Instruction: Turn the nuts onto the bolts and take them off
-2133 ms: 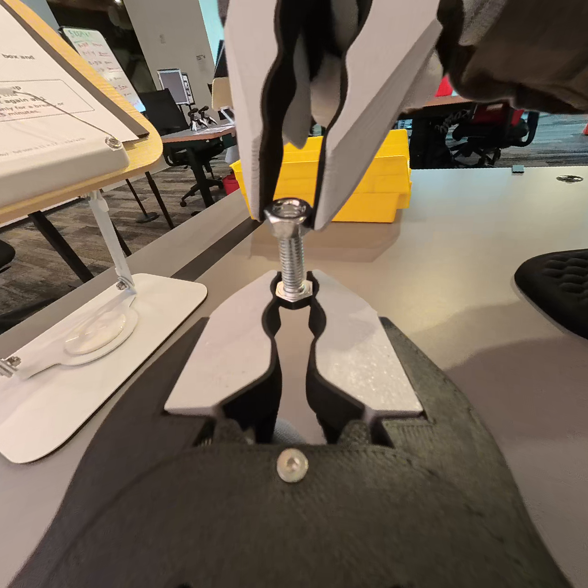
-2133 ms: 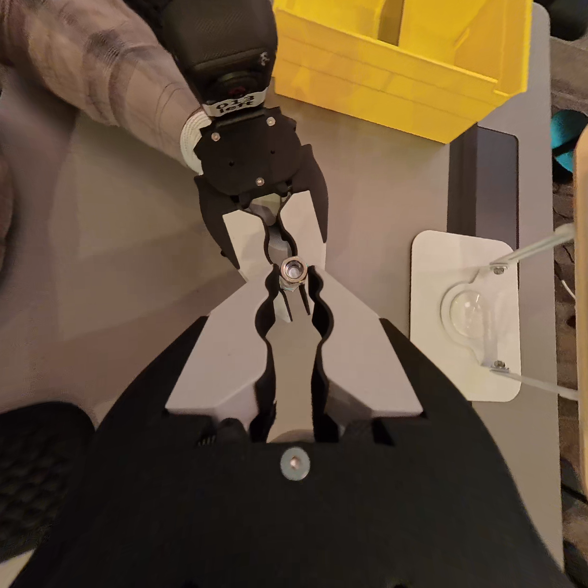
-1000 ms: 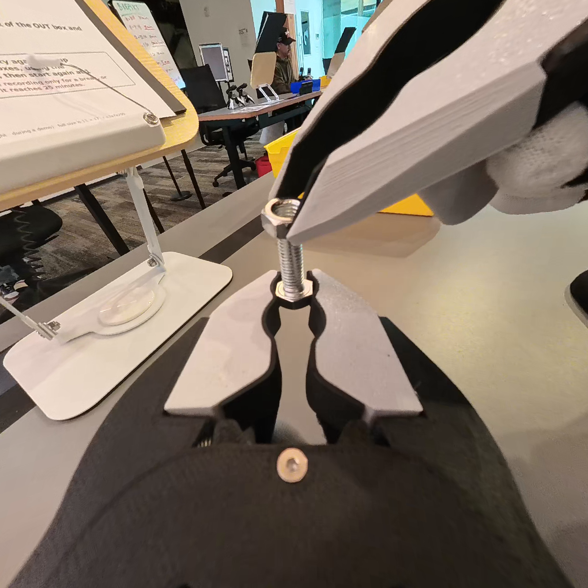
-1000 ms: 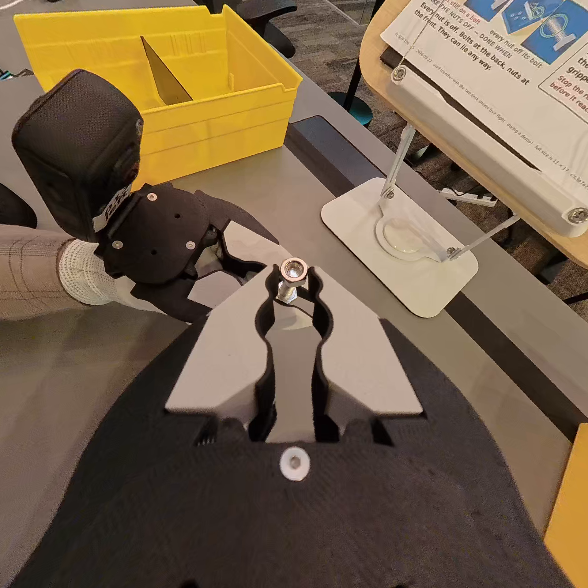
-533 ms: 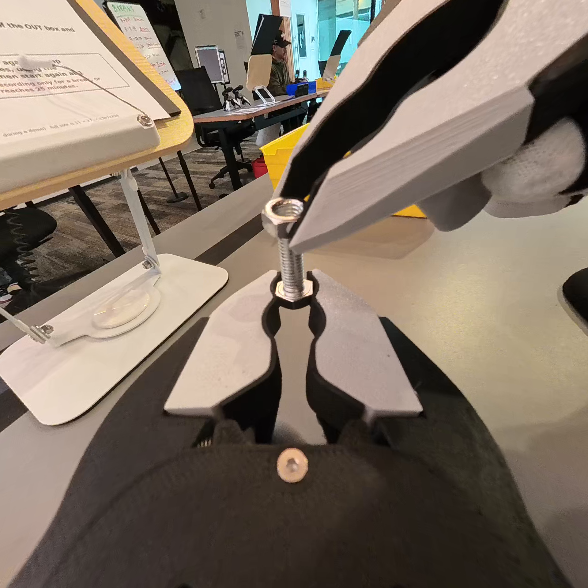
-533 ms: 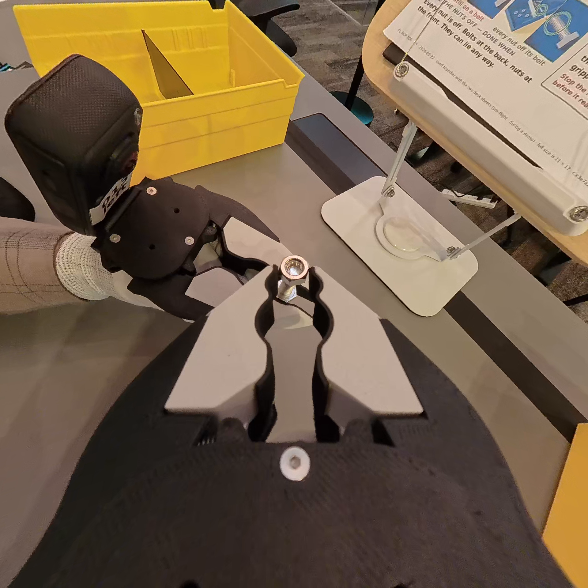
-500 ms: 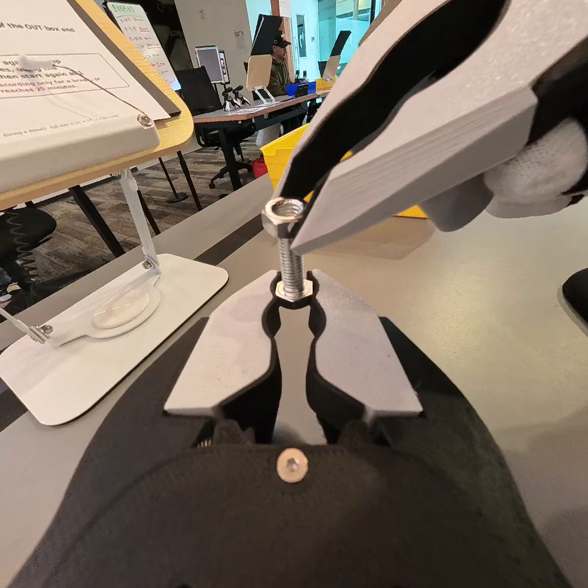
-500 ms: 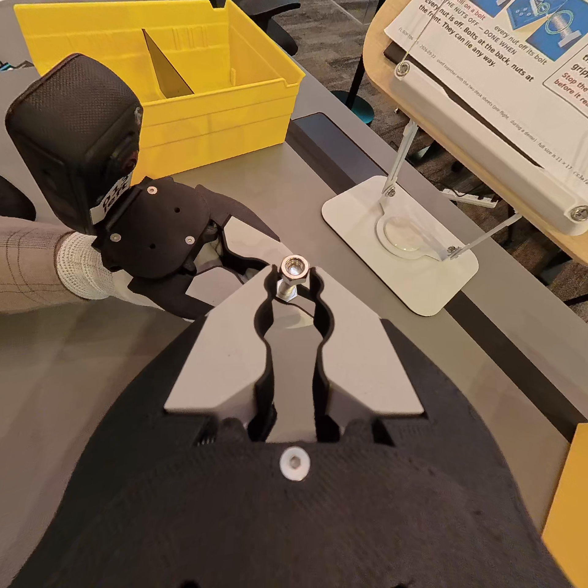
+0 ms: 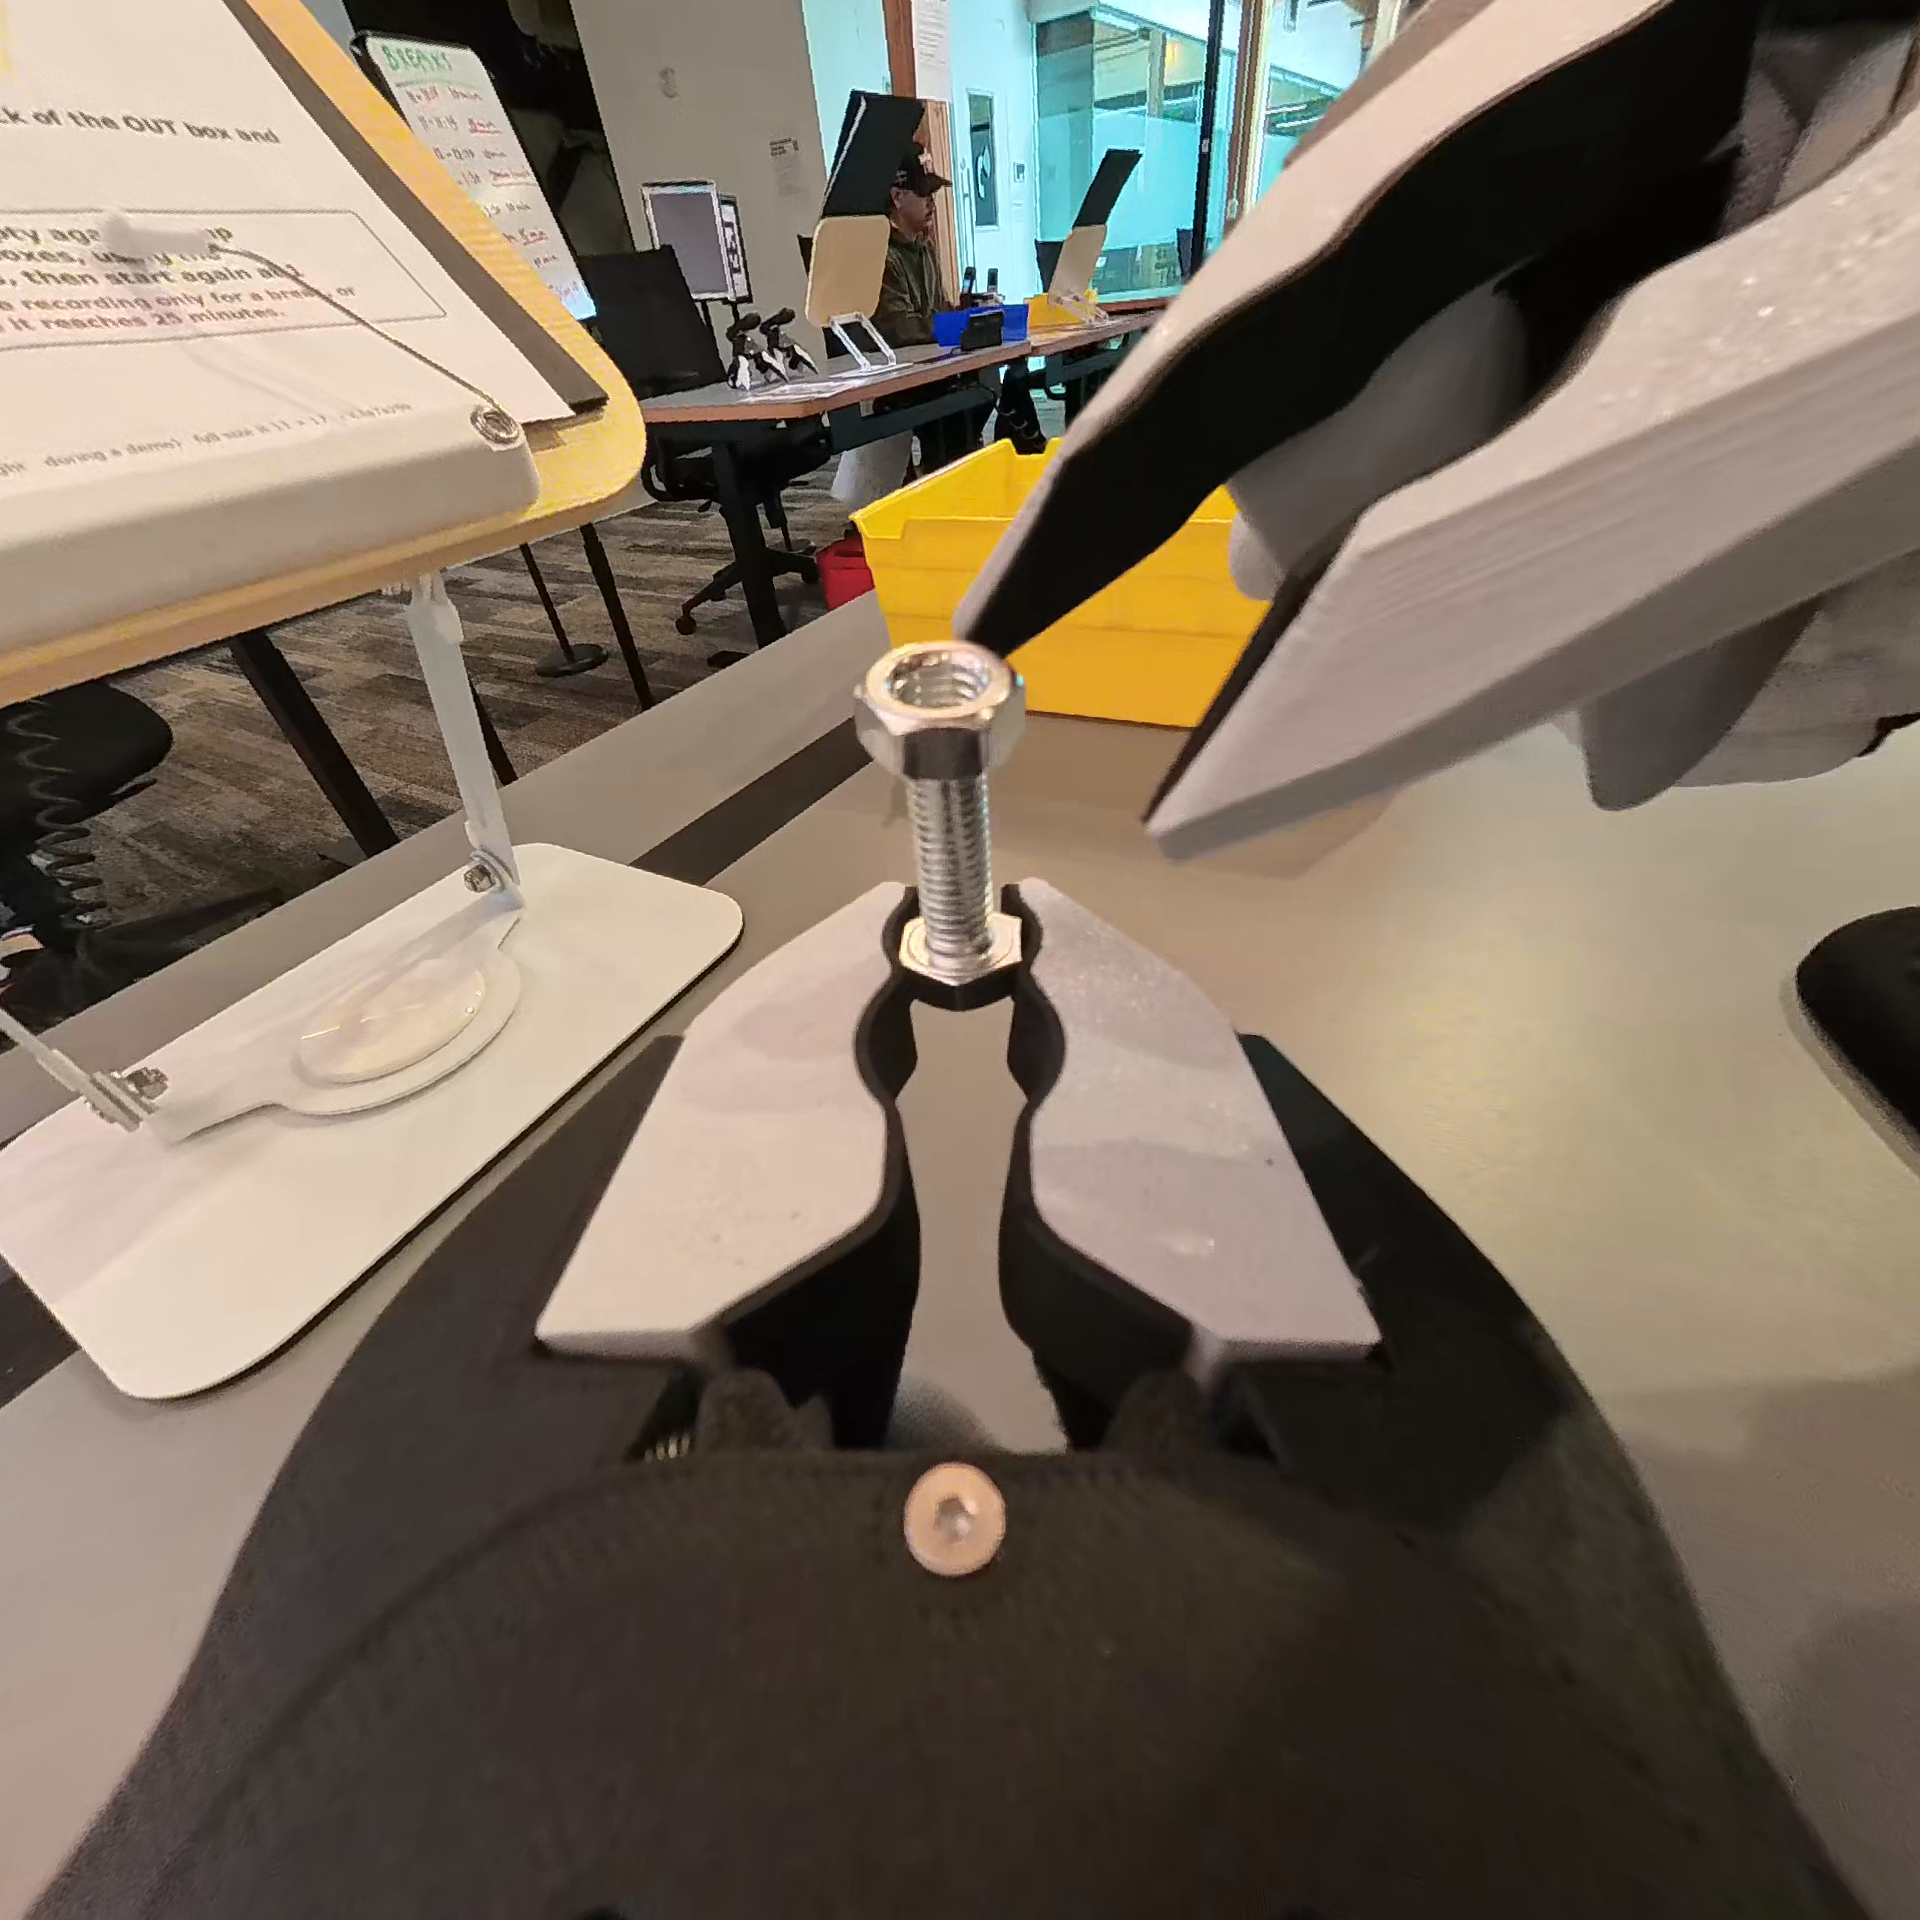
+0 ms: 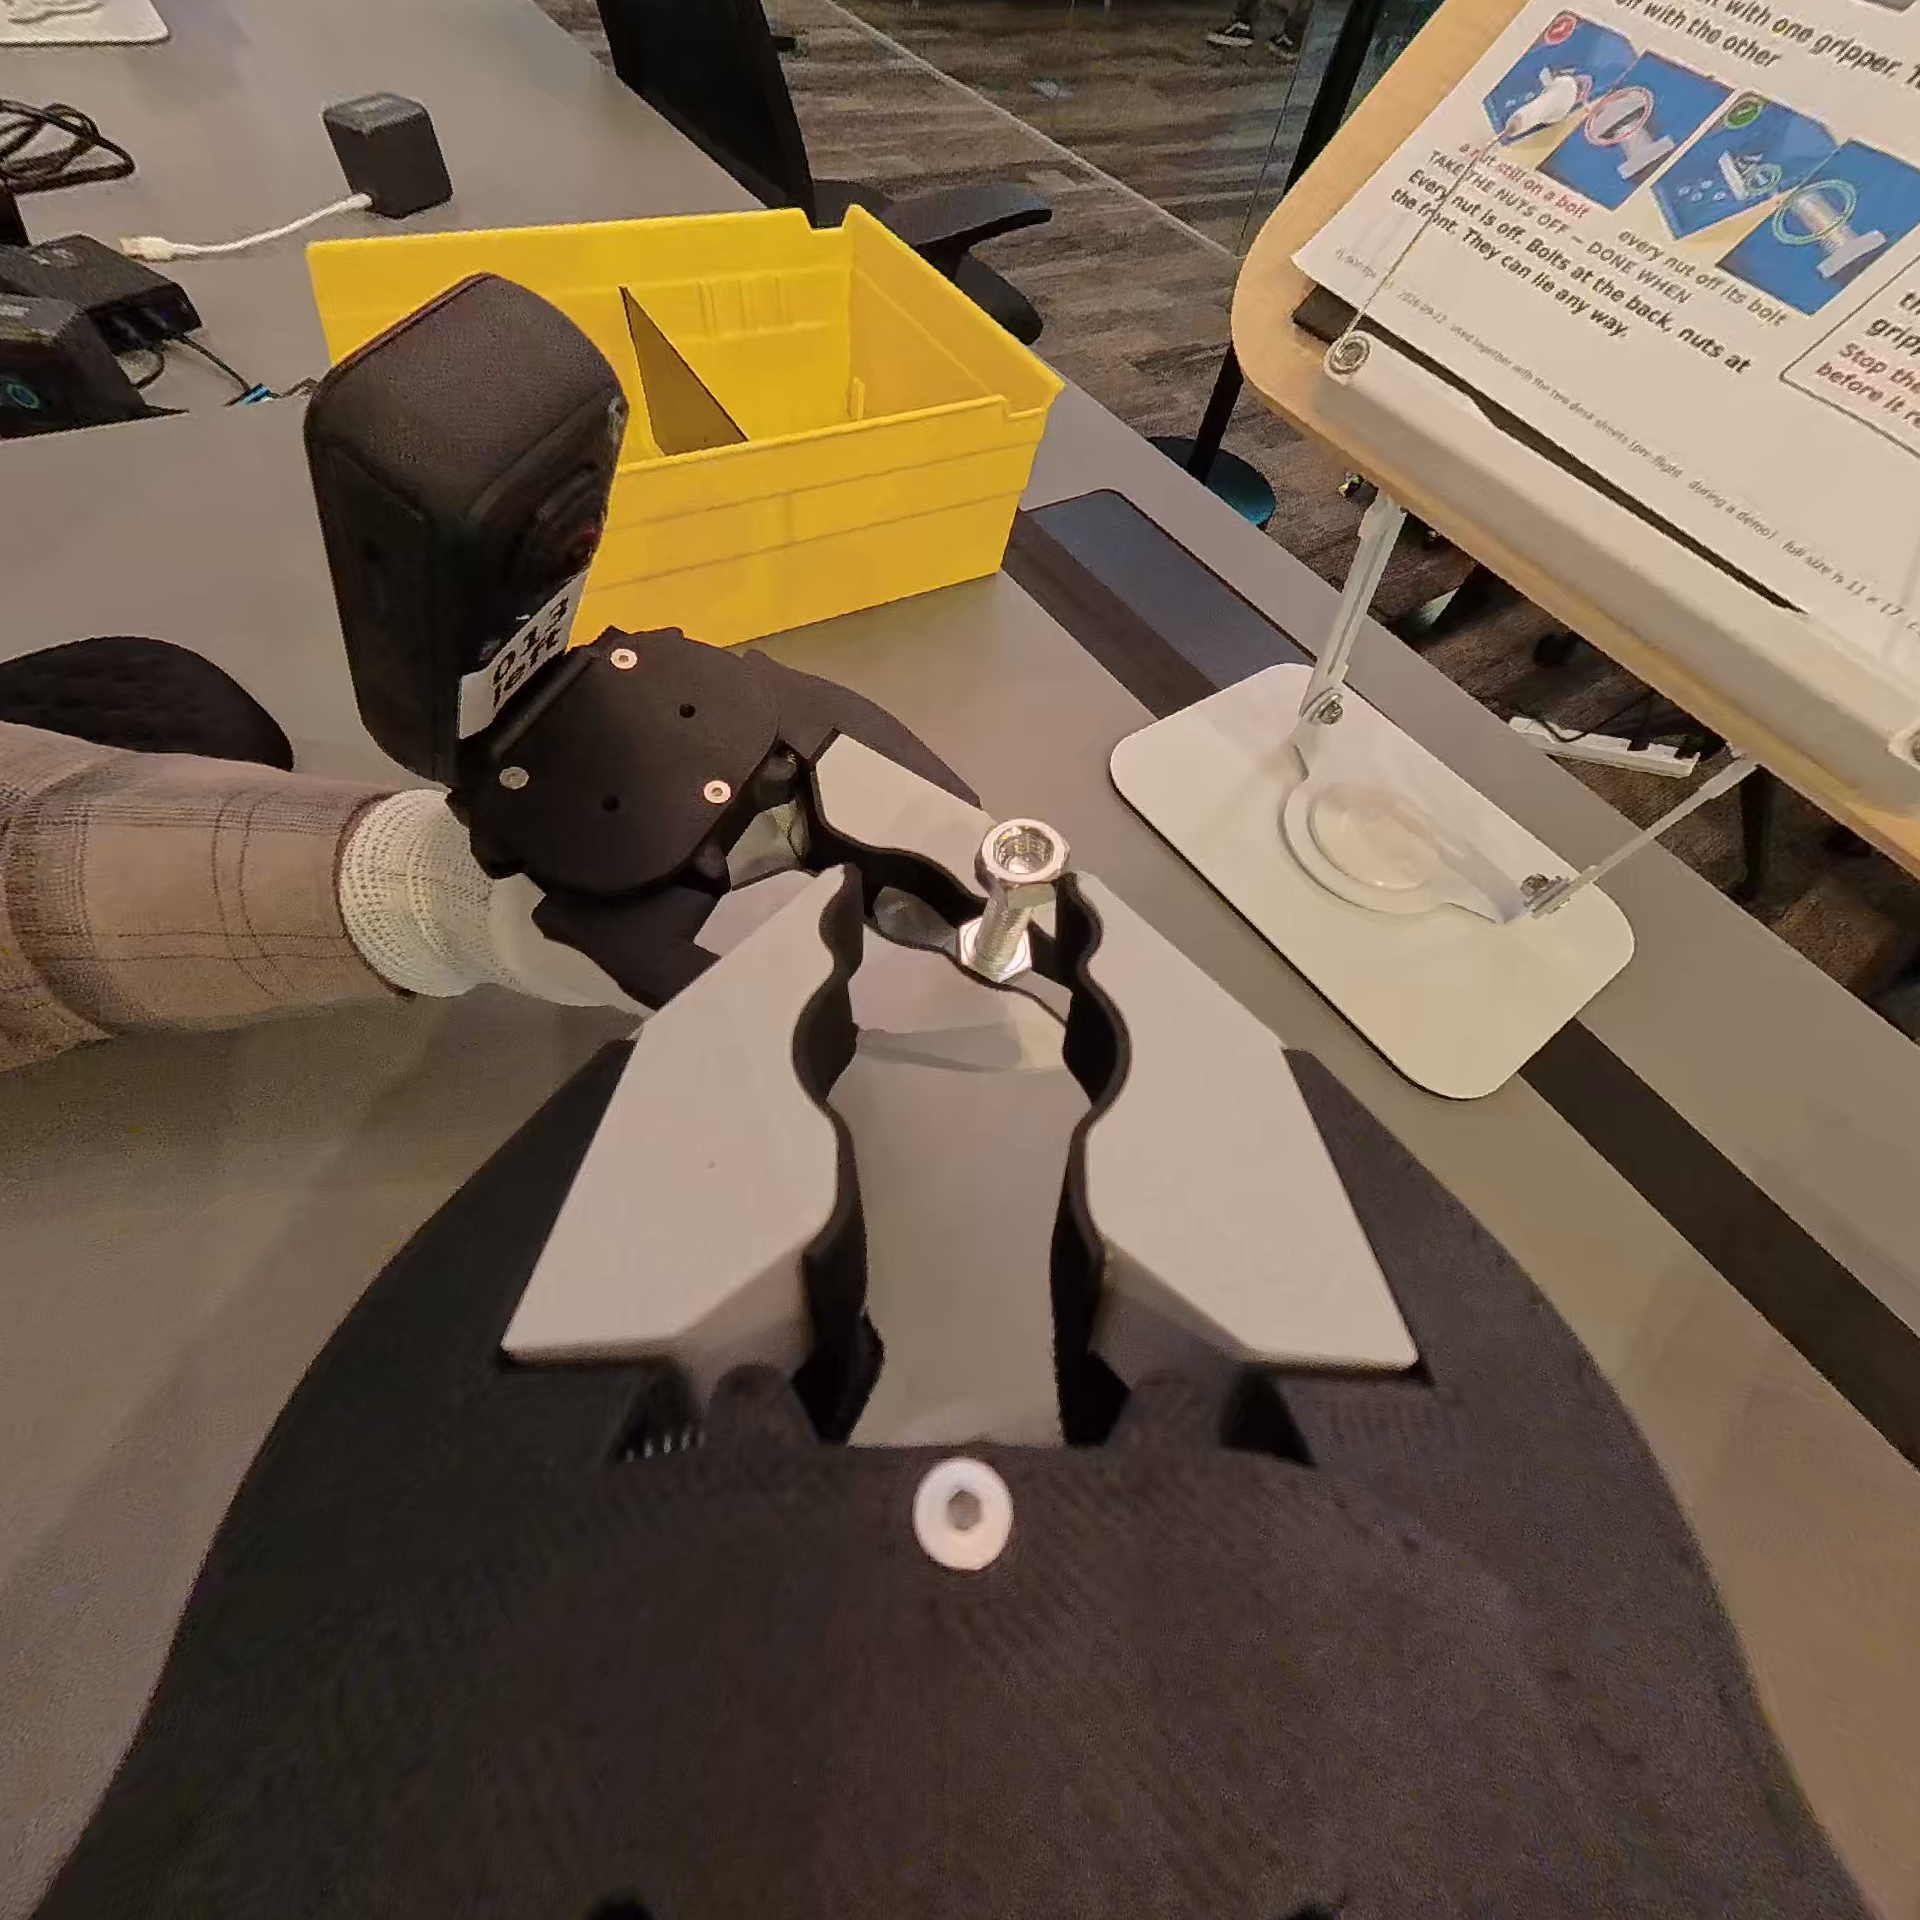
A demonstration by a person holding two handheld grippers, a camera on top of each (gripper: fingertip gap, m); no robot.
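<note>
At nine o'clock in the left wrist view stands a white stand [image 9: 343, 1049] on the bench [image 9: 1507, 1018]. Toward the middle, the left gripper [image 9: 956, 961] has its fingers [image 9: 769, 1132] clamped on the bolt [image 9: 951, 873] at its hex head, so the threaded shank rises upright, its long axis pointing to twelve o'clock. A nut [image 9: 940, 707] sits at the shank's top end, seemingly only just caught on the thread. At two o'clock from the nut hangs the right gripper [image 9: 1070, 727], fingers apart and holding nothing; one tip is just beside the nut's rim, the other lower and clear of it. Behind lies a yellow bin [image 9: 1070, 623]. From the right wrist view, the nut [image 10: 1023, 852] lies at twelve o'clock between the right gripper's [image 10: 961, 914] fingertips, nearer the one at one o'clock. Likely next: closing on the nut's flats and twisting about that upright axis.
</note>
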